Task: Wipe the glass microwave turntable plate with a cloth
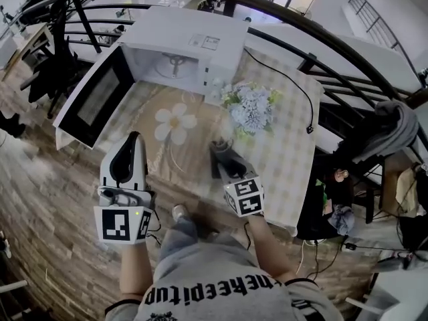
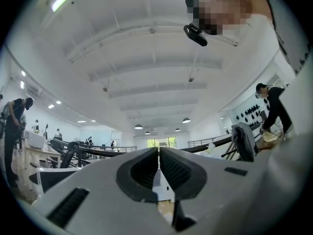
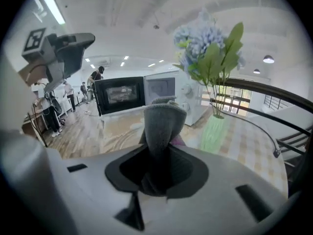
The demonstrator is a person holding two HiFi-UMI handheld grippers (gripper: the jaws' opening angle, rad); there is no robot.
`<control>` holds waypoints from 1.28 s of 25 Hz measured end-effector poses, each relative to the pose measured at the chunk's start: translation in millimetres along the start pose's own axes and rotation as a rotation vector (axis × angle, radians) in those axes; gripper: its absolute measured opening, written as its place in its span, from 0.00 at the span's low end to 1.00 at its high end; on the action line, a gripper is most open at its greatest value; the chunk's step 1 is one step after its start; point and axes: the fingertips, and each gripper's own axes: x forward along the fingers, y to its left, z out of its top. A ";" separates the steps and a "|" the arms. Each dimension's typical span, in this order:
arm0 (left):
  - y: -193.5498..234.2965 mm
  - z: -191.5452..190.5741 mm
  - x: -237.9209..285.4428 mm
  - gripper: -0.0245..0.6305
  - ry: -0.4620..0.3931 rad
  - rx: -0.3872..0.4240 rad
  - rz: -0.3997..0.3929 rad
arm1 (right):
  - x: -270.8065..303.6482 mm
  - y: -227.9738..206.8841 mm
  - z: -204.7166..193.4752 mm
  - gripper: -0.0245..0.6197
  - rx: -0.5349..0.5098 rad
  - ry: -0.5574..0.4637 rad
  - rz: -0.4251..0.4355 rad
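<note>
Nearest the camera in the head view, the person's grey printed sweatshirt [image 1: 200, 286] fills the lower edge, with both forearms extended forward.

The left claw [image 1: 136, 138], white-bodied with black pads, is held above the front left edge of the surface, tips tilted upward. Its own view looks up at the ceiling. Its jaws are closed together, with only a thin slit between the ribbed pads and nothing in them.

The right claw [image 1: 224, 158] is held over the surface [image 1: 287, 172], which carries a beige checked cloth with a flower print. Its jaws are clamped on a folded grey knitted cloth [image 3: 164, 121], which stands up out of the pads.

The clear round glass turntable plate [image 1: 190, 154] lies flat on the surface between the two claws, just beyond the right claw's tips. Only a faint curved rim shows, and contact between cloth and plate cannot be confirmed.

Just beyond the plate, to the right, stands a pale green vase of blue and white flowers [image 1: 251, 109].

Farthest back sits a white box microwave oven [image 1: 194, 42]. Its black-windowed door [image 1: 93, 99] is swung fully open to the left. A black power cable [image 1: 297, 92] runs along the surface at its right.
</note>
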 end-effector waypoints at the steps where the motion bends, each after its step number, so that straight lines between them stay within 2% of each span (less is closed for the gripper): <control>1: -4.2 0.9 -1.2 0.06 -0.001 -0.002 -0.003 | -7.5 0.5 3.7 0.20 0.001 -0.022 -0.005; 19: -74.2 25.9 -19.1 0.06 -0.042 -0.015 -0.070 | -126.8 -19.1 57.3 0.20 -0.011 -0.314 -0.095; 32: -95.5 36.8 -33.6 0.06 -0.058 -0.018 -0.082 | -190.9 -35.3 85.7 0.21 -0.012 -0.454 -0.158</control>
